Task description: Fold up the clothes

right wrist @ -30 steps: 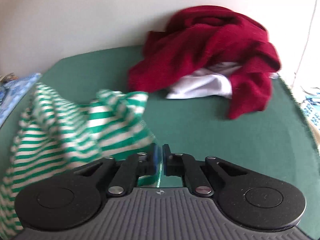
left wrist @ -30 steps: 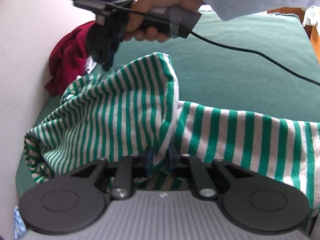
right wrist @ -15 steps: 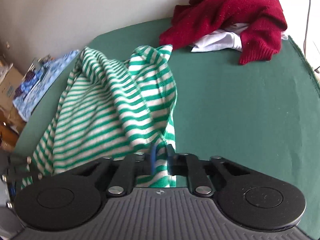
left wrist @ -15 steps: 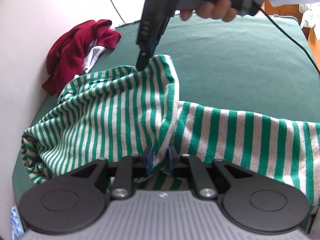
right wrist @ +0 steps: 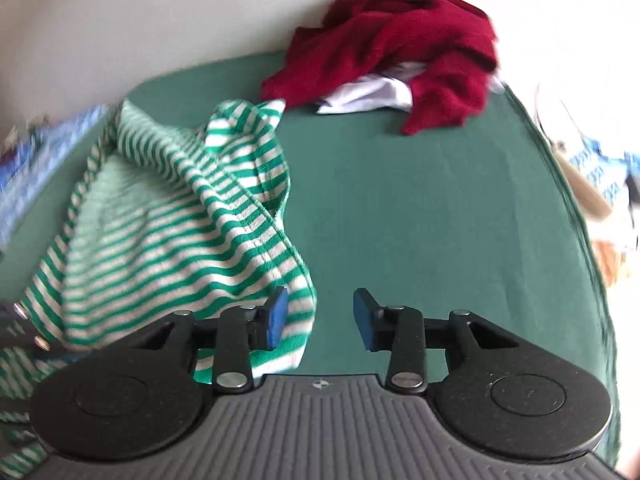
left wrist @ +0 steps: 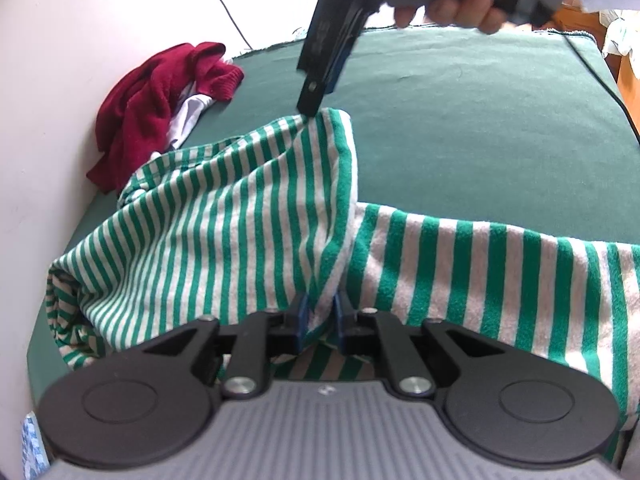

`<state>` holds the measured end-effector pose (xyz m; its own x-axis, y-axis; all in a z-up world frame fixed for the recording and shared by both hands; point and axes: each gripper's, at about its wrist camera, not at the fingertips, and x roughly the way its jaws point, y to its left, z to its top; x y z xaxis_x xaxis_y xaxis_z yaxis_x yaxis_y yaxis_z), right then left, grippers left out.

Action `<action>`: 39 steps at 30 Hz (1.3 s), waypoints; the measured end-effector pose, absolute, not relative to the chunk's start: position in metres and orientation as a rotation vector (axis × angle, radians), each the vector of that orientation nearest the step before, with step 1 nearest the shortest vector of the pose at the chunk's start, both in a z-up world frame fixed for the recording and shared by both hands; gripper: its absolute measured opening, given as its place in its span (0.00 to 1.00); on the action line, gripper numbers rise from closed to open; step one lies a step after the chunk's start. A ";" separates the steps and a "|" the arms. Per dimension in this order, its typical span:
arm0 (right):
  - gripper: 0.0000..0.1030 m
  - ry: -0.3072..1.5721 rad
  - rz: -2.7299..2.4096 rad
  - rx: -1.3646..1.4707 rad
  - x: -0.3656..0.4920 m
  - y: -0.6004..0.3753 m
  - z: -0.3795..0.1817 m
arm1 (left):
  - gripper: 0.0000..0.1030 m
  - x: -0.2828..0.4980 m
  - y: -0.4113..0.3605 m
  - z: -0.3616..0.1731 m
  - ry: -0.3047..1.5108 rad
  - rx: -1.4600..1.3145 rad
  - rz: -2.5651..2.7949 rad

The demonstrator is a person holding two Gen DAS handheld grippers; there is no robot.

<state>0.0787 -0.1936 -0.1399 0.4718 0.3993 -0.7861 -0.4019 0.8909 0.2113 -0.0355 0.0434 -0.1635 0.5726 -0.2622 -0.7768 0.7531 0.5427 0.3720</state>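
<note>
A green-and-white striped garment lies crumpled on the green table cover. My left gripper is shut on a bunched fold of it near the front. In the left wrist view my right gripper, held by a hand, points down at the fold's raised far corner. In the right wrist view my right gripper is opening. The striped garment hangs against the left pad with its hem drooping into the gap, and the pads do not press on it.
A dark red garment lies heaped over a white cloth at the table's far side by the wall, also seen as the red garment at back left. Blue patterned cloth lies beyond the left edge. A cable hangs down the wall.
My right gripper carried the garment's corner away from the red heap toward the table's middle, then its jaws parted and let the fabric go. My left gripper kept its grip and stayed put.
</note>
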 end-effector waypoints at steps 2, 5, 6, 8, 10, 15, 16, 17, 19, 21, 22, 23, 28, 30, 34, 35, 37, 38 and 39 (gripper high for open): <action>0.39 1.030 0.460 0.119 0.076 -0.207 -0.141 | 0.08 -0.033 0.043 -0.163 0.731 0.761 -0.664; 0.40 1.088 0.438 0.322 0.068 -0.218 -0.152 | 0.08 -0.033 0.043 -0.163 0.730 0.755 -0.655; 0.40 1.099 0.441 0.395 0.065 -0.220 -0.156 | 0.07 -0.033 0.043 -0.163 0.728 0.757 -0.654; 0.40 1.089 0.431 0.501 0.062 -0.218 -0.163 | 0.06 -0.034 0.042 -0.164 0.723 0.764 -0.654; 0.39 1.065 0.411 0.573 0.061 -0.214 -0.168 | 0.04 -0.036 0.041 -0.165 0.717 0.770 -0.657; 0.07 1.075 0.315 0.669 0.072 -0.208 -0.170 | 0.04 -0.033 0.044 -0.162 0.731 0.720 -0.652; 0.06 1.070 0.320 0.708 0.073 -0.210 -0.166 | 0.04 -0.031 0.045 -0.160 0.733 0.704 -0.649; 0.06 1.048 0.335 0.734 0.075 -0.210 -0.158 | 0.04 -0.030 0.046 -0.156 0.731 0.685 -0.644; 0.06 0.964 0.386 0.722 0.076 -0.203 -0.127 | 0.04 -0.028 0.052 -0.140 0.699 0.635 -0.627; 0.06 0.887 0.440 0.696 0.079 -0.192 -0.093 | 0.04 -0.024 0.062 -0.116 0.646 0.588 -0.601; 0.06 0.852 0.466 0.684 0.081 -0.186 -0.077 | 0.04 -0.020 0.070 -0.103 0.616 0.565 -0.585; 0.06 0.817 0.491 0.671 0.083 -0.179 -0.060 | 0.04 -0.015 0.078 -0.090 0.587 0.541 -0.566; 0.06 0.690 0.549 0.578 0.089 -0.143 -0.006 | 0.04 0.020 0.128 -0.034 0.500 0.408 -0.472; 0.06 0.664 0.559 0.566 0.093 -0.130 0.007 | 0.04 0.031 0.144 -0.019 0.481 0.376 -0.448; 0.06 0.622 0.579 0.560 0.098 -0.110 0.025 | 0.04 0.045 0.164 -0.004 0.458 0.348 -0.417; 0.06 0.616 0.581 0.564 0.099 -0.107 0.027 | 0.04 0.048 0.168 -0.002 0.458 0.341 -0.413; 0.06 0.608 0.583 0.572 0.102 -0.101 0.029 | 0.04 0.056 0.174 0.001 0.459 0.332 -0.399; 0.06 0.612 0.580 0.574 0.106 -0.097 0.029 | 0.04 0.060 0.176 0.002 0.462 0.331 -0.386; 0.06 0.616 0.577 0.575 0.110 -0.094 0.028 | 0.04 0.067 0.179 0.003 0.470 0.330 -0.366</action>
